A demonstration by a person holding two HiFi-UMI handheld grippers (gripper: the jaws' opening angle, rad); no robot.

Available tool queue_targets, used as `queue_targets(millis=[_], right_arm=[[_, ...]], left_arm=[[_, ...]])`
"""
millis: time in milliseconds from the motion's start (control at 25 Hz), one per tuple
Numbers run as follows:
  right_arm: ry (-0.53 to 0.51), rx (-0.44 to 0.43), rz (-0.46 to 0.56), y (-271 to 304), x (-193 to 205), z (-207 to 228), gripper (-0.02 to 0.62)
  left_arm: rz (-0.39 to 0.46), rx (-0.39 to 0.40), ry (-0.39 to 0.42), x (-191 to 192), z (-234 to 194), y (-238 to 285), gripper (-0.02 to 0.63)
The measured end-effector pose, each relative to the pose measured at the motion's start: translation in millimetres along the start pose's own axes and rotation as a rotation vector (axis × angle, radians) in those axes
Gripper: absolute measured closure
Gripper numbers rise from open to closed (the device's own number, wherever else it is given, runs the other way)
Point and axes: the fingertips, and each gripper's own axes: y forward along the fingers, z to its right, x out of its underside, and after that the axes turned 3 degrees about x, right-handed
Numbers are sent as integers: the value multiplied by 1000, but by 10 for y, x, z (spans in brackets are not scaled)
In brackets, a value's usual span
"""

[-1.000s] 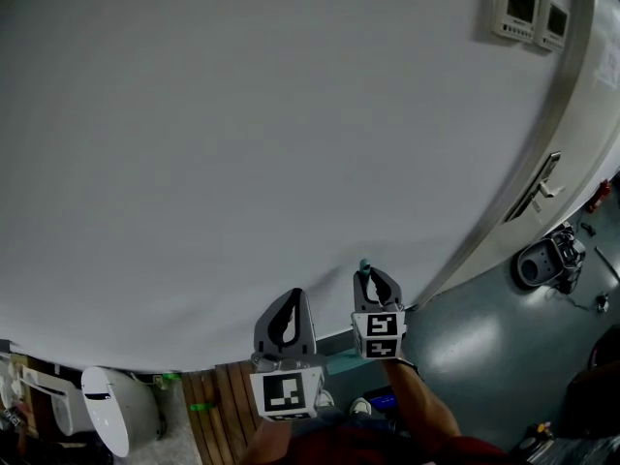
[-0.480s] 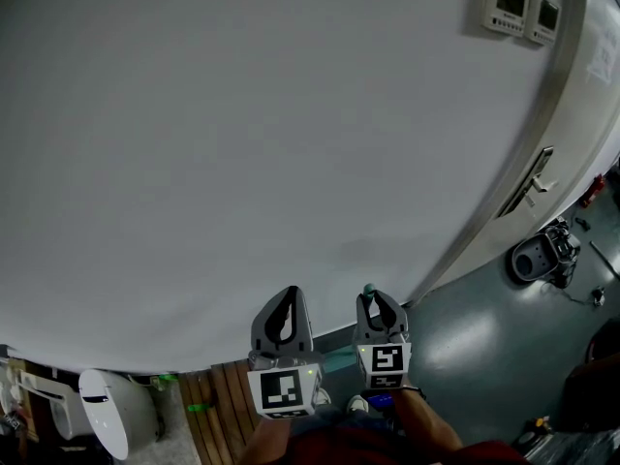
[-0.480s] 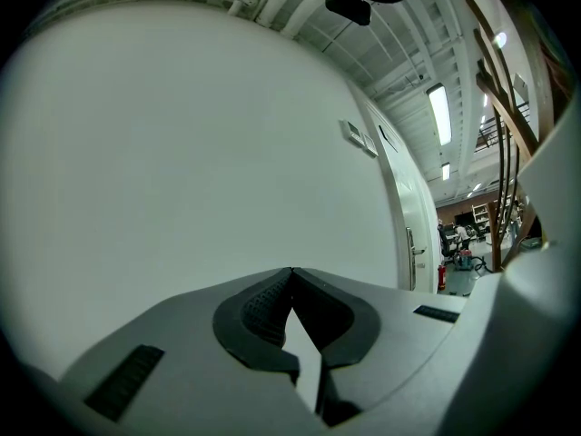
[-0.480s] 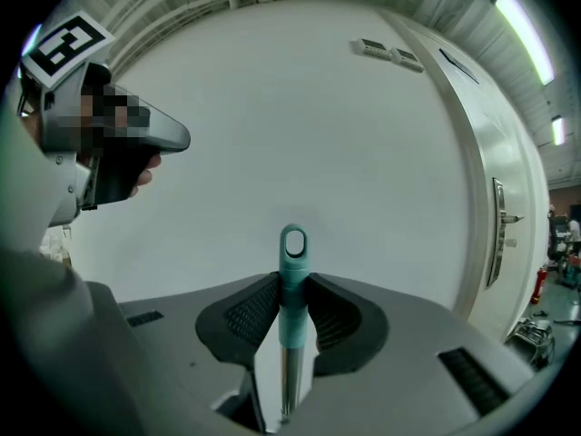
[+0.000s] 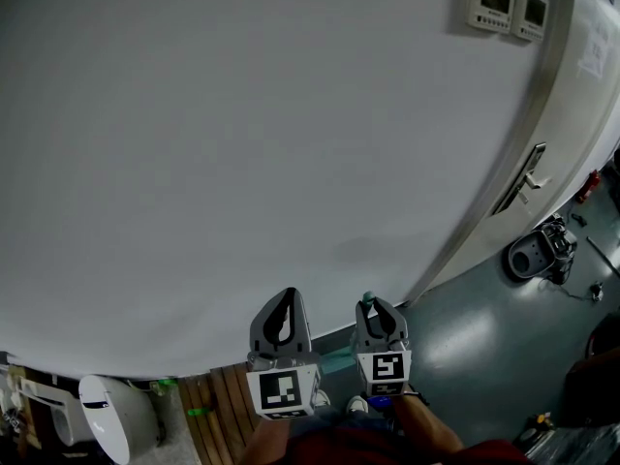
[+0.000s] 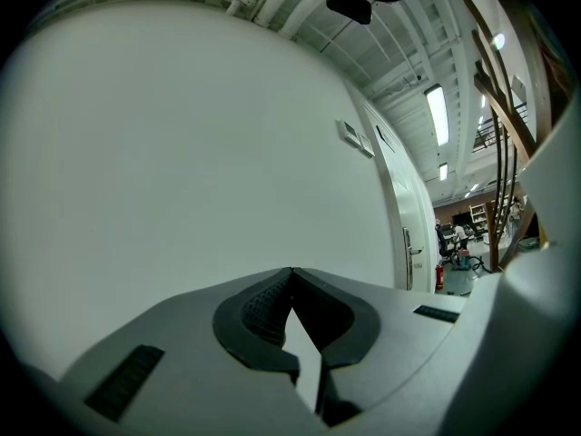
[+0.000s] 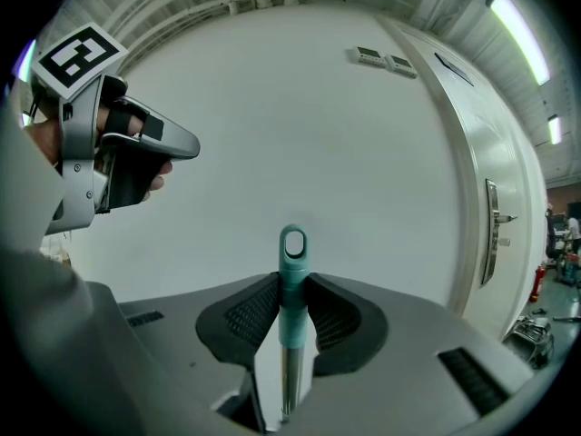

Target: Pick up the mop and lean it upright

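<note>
The mop handle (image 7: 292, 284) is a metal pole with a teal grip and a hanging loop at its top. It stands upright between the jaws of my right gripper (image 7: 292, 309), which is shut on it. In the head view the teal tip (image 5: 368, 298) pokes out above the right gripper (image 5: 377, 316), close to the white wall (image 5: 242, 143). My left gripper (image 5: 281, 325) is held beside it to the left, its jaws shut with nothing between them. The left gripper (image 7: 118, 153) also shows in the right gripper view at upper left. The mop's head is hidden below.
A white door (image 5: 581, 114) with a lever handle (image 5: 523, 177) stands to the right of the wall. Two wall panels (image 5: 499, 3) hang high up. A vacuum-like machine (image 5: 538, 250) sits on the grey floor. A white bin (image 5: 111, 415) and wooden slats (image 5: 218, 410) lie at lower left.
My right gripper with the mop handle has come down and a little nearer to me. The left gripper has hardly moved.
</note>
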Motion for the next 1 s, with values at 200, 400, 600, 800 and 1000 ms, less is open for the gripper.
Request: queue_targets(millis=[200, 400, 600, 800, 1000], right_arm=[[-24, 9, -14, -71, -15, 47, 488], [-20, 0, -7, -170, -64, 60, 488], [-31, -8, 60, -269, -324, 102, 488], [-36, -4, 116, -418, -753, 112, 488], [-39, -26, 196, -560, -1260, 105, 488]], left_arm=[[-5, 2, 16, 28, 6, -9, 592], [6, 11, 3, -28, 40, -7, 592], [10, 18, 3, -51, 62, -1, 592], [7, 18, 32, -51, 52, -24, 592], [32, 24, 7, -132, 95, -20, 592]])
